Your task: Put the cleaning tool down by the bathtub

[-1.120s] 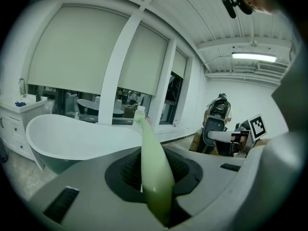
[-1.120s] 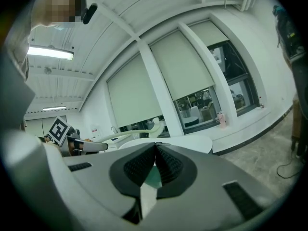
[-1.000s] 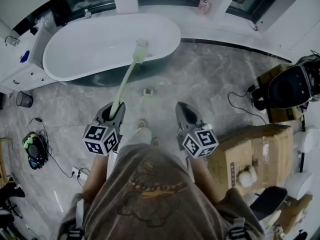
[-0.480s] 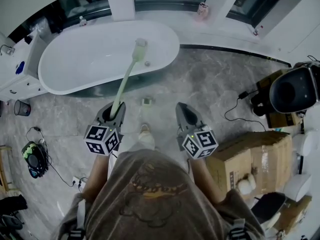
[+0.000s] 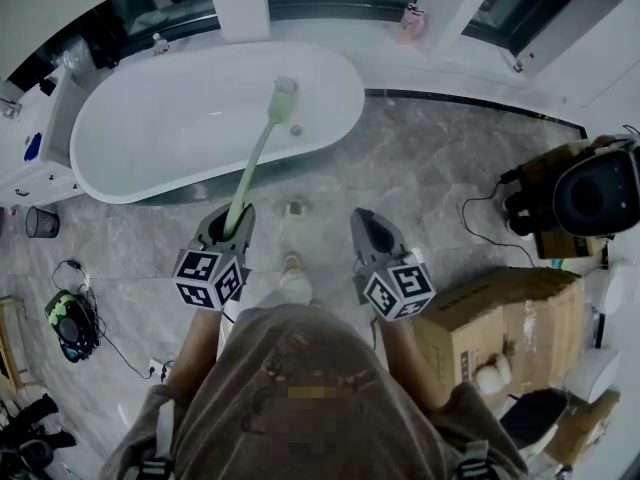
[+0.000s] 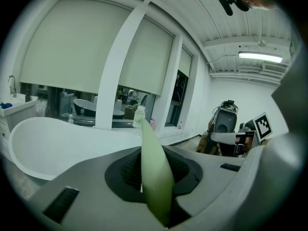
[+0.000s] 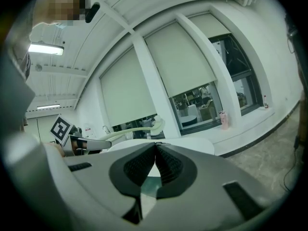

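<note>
A long pale-green cleaning brush (image 5: 254,163) juts forward from my left gripper (image 5: 232,226), whose jaws are shut on its handle (image 6: 155,177). Its white bristle head (image 5: 283,98) hangs over the right part of the white oval bathtub (image 5: 160,128). The brush head (image 6: 139,116) also shows ahead in the left gripper view, above the tub rim (image 6: 57,138). My right gripper (image 5: 366,230) hovers to the right over the marble floor, jaws shut with nothing between them (image 7: 155,153). The brush (image 7: 132,131) shows at the left of the right gripper view.
A cardboard box (image 5: 500,313) stands at right, a black device (image 5: 590,193) with cables beyond it. A floor drain (image 5: 294,208) lies ahead of my feet. A white vanity (image 5: 35,158), a small bin (image 5: 42,222) and a corded gadget (image 5: 70,323) sit at left. A pink bottle (image 5: 410,14) stands on the window ledge.
The view has shifted slightly towards the tub; the brush head now sits a little further over the tub's inside. Both grippers keep their hold and pose.
</note>
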`<state>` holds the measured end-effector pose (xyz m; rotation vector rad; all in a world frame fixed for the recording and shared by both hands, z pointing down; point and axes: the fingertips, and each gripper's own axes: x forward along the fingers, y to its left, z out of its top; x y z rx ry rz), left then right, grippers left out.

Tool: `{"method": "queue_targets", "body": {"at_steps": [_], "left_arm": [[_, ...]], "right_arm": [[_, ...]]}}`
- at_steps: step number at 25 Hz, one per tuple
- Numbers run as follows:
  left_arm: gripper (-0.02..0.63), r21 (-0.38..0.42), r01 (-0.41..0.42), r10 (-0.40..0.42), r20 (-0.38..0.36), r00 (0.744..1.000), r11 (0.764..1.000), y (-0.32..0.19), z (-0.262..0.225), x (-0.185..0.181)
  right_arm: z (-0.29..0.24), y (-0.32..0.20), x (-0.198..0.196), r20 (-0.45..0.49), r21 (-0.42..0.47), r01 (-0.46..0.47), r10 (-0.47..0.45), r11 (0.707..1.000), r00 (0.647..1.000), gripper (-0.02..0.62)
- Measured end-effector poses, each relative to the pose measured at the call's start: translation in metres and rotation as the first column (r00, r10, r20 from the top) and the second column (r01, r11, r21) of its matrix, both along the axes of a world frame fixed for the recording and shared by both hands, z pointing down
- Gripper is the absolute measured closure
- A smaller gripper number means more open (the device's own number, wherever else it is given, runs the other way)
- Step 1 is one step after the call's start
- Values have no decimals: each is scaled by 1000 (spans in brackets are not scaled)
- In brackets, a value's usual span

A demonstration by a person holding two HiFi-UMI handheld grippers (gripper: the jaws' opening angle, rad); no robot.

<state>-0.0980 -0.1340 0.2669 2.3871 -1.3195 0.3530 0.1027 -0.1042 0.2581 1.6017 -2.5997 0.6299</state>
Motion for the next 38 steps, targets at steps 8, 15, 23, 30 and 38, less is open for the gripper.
{"method": "queue_targets", "body": {"at_steps": [8,15,23,30,38], "left_arm": [[532,-45,-18,18,2,1000,999,-32,35,7],[532,-97,-20,21,7,1000,995,-50,76,11],[532,-168,-12,16,27,999,986,-43,130,3],[532,-223,-16,23,31,999,975,-22,183,7],[532,-272,-11,18,22,1000,962,3,243,7]], "right_arm": [[25,-32,1,-26,-39,-6,5,999,1000,597],[57,-55,2,-40,-74,-2,-1,997,999,597],[101,-63,-2,-57,-112,12,-18,994,998,597],[154,-50,-4,-60,-164,19,-29,986,998,597],[216,-32,-6,-76,-202,22,-38,979,996,597]]}}
